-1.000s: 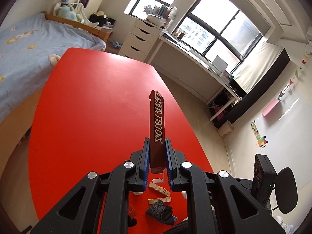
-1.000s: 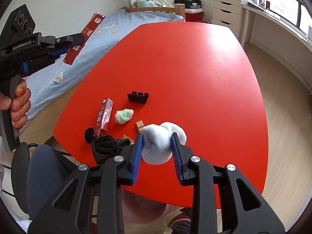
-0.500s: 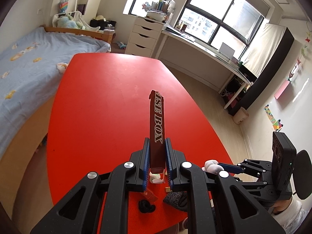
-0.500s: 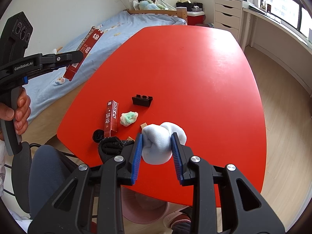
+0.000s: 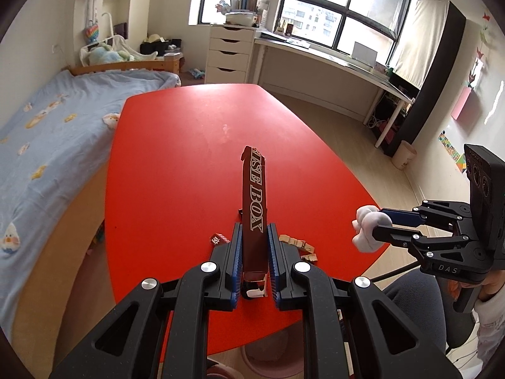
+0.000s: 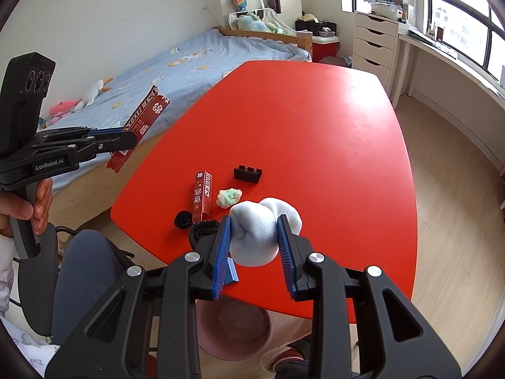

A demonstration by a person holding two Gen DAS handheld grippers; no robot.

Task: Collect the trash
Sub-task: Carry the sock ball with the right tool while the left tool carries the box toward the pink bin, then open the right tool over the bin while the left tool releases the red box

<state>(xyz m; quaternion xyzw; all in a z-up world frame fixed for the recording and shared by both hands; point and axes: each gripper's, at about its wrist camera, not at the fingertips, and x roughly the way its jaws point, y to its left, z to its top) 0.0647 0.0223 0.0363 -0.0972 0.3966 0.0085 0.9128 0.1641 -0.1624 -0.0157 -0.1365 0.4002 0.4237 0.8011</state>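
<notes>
My left gripper (image 5: 255, 246) is shut on a long dark red flattened box (image 5: 253, 199) and holds it in the air above the near end of the red table (image 5: 189, 164). It also shows in the right wrist view (image 6: 126, 140), left of the table, with the red box (image 6: 139, 126). My right gripper (image 6: 254, 237) is shut on a white cloth wad (image 6: 262, 233) above the table's near edge; it shows in the left wrist view (image 5: 375, 224) too. A pink bin (image 6: 233, 328) stands on the floor under the table edge, below the wad.
On the table near the edge lie another red box (image 6: 203, 195), a green-white ball (image 6: 228, 197), a black block (image 6: 248, 173), a black ring (image 6: 183, 219), a dark cloth (image 6: 202, 230) and wooden clips (image 5: 293, 241). A bed (image 5: 47, 132) runs along the left.
My left gripper with the red box has swung towards the table's near end. My right gripper with the white wad has stayed nearly still, and now shows in the left wrist view.
</notes>
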